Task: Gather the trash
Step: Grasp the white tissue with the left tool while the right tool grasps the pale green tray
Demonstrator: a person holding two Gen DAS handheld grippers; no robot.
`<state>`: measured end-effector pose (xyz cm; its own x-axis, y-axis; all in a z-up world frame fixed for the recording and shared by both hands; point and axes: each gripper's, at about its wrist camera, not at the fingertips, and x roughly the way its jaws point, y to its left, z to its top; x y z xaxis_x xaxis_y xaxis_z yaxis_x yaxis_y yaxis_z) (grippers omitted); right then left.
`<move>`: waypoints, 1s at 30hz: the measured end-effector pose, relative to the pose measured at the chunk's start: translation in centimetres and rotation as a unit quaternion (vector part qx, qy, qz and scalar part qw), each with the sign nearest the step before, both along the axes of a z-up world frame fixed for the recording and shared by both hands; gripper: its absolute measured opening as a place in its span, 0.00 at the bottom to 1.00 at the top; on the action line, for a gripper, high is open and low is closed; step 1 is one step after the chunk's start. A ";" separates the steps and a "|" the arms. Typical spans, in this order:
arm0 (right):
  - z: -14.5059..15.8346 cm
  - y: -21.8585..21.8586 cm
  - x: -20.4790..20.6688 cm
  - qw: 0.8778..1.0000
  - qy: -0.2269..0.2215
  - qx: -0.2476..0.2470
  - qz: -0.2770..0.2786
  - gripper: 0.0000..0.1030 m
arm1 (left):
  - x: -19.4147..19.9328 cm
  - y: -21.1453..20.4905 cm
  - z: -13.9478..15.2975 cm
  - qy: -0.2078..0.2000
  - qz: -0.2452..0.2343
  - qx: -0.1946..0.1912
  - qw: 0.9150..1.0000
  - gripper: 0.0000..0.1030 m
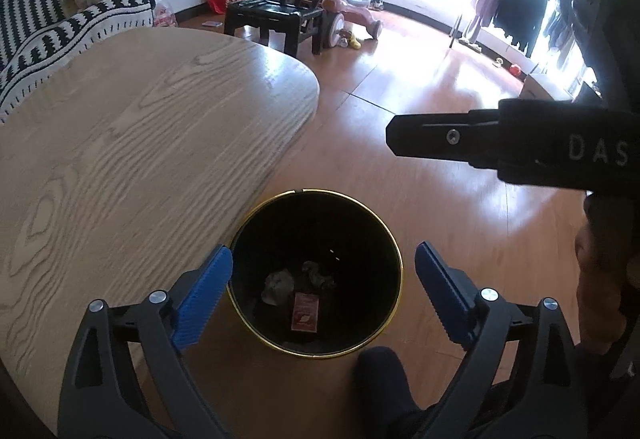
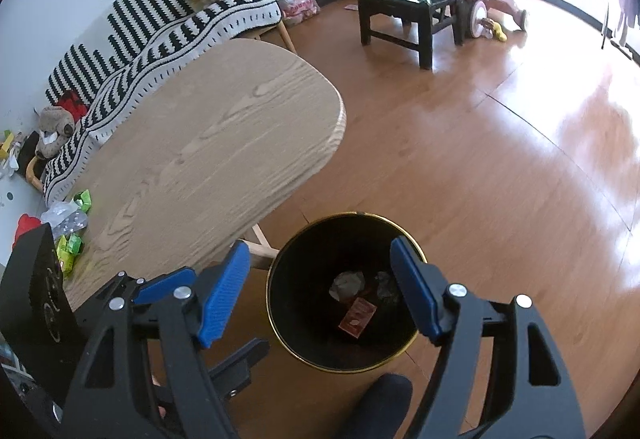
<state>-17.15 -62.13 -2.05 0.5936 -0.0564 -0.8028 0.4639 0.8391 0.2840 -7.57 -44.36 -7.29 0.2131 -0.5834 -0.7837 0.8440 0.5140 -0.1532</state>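
Both grippers, left gripper (image 1: 324,299) and right gripper (image 2: 320,293), hang wide apart and empty over the black bin (image 1: 240,239), which stands on the floor against the table's (image 1: 120,139) near edge to catch the paper wad (image 1: 278,285) and red packet (image 1: 305,313).

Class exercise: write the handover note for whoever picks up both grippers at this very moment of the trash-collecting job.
Left gripper: open, empty, above the black bin.
Right gripper: open, empty, also over the bin.
Done: a red packet and crumpled paper lie in the bin, which stands on the floor by the wooden table.
Left: green wrappers and a blister pack sit at the table's edge in the right wrist view; collect and bin them.
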 end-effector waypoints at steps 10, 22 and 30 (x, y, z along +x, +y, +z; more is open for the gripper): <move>2.4 4.1 3.1 0.999 -0.020 -0.015 0.037 0.69 | 1.9 6.8 3.7 -0.031 0.044 -0.017 0.998 0.88; 4.5 19.0 12.7 0.980 -0.040 -0.034 0.191 0.72 | 5.9 24.8 6.7 -0.076 0.180 -0.001 0.981 0.89; 2.7 29.0 18.0 0.957 -0.025 -0.050 0.284 0.72 | 8.5 38.0 7.2 -0.095 0.303 0.011 0.948 0.90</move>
<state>0.90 -33.16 0.66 0.5895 0.2122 -0.7794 -0.0872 0.9760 0.1998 0.92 -6.41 -0.10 0.6417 -0.2929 -0.7088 0.4048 0.9144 -0.0114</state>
